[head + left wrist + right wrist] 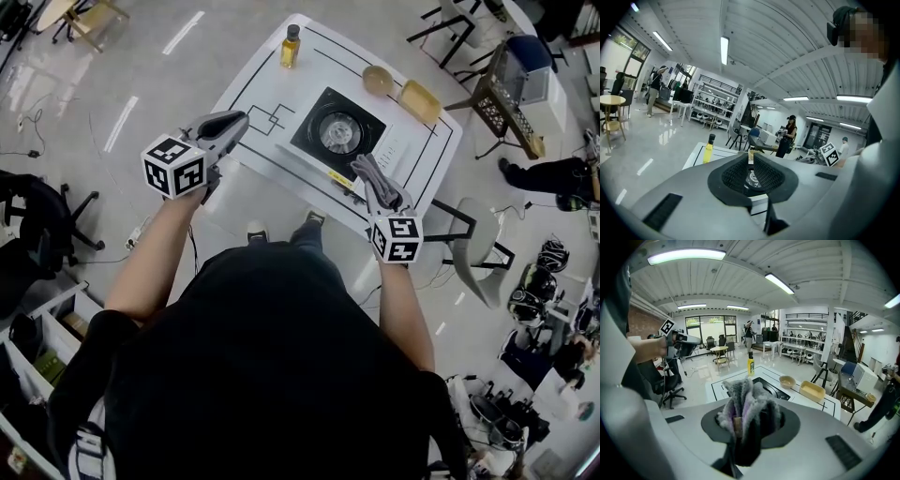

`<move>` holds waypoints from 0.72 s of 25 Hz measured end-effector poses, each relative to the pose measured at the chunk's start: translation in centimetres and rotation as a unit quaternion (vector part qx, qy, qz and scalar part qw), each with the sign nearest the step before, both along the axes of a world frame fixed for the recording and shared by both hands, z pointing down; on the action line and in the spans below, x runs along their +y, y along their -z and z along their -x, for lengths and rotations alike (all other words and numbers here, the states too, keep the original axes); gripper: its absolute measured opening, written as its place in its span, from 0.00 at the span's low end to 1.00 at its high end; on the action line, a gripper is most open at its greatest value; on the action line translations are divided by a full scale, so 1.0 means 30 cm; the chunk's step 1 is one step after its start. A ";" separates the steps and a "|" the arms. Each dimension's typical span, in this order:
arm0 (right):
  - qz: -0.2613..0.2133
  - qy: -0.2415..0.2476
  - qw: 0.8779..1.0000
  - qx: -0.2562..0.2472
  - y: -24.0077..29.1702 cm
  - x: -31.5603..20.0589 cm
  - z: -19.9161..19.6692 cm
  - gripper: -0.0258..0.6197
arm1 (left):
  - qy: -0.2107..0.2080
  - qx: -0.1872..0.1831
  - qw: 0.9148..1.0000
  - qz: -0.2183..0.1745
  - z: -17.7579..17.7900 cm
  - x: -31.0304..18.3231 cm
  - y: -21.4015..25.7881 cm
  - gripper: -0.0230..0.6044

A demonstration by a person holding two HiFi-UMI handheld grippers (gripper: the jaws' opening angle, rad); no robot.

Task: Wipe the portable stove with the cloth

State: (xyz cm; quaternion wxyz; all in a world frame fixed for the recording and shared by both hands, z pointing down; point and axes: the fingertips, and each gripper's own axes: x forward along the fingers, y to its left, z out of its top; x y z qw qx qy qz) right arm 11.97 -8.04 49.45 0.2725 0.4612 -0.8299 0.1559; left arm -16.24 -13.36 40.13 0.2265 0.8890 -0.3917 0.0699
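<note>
The black portable stove (337,131) with its round burner sits in the middle of a white table (258,80). My right gripper (382,195) hangs over the table's near right edge, just short of the stove, shut on a bunched grey cloth (364,169). In the right gripper view the cloth (747,406) fills the jaws and hides part of the stove (772,389) behind it. At the table's near left side my left gripper (241,120) is held shut with nothing in it. In the left gripper view the stove's burner (753,179) shows below the fingertips.
A yellow bottle (291,45) stands at the table's far left corner. A tan bowl (378,80) and a yellow tray (419,100) lie on the far right. Chairs, a cart (511,94) and people stand around on the glossy floor.
</note>
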 end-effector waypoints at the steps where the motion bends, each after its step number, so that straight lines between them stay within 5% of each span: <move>1: 0.001 0.003 1.000 0.005 -0.021 0.000 -0.007 0.22 | 0.000 -0.001 1.000 0.001 -0.009 -0.011 -0.015 0.12; 18: 0.042 0.028 0.998 0.040 -0.276 0.015 -0.085 0.22 | -0.011 -0.023 0.999 0.021 -0.138 -0.134 -0.255 0.12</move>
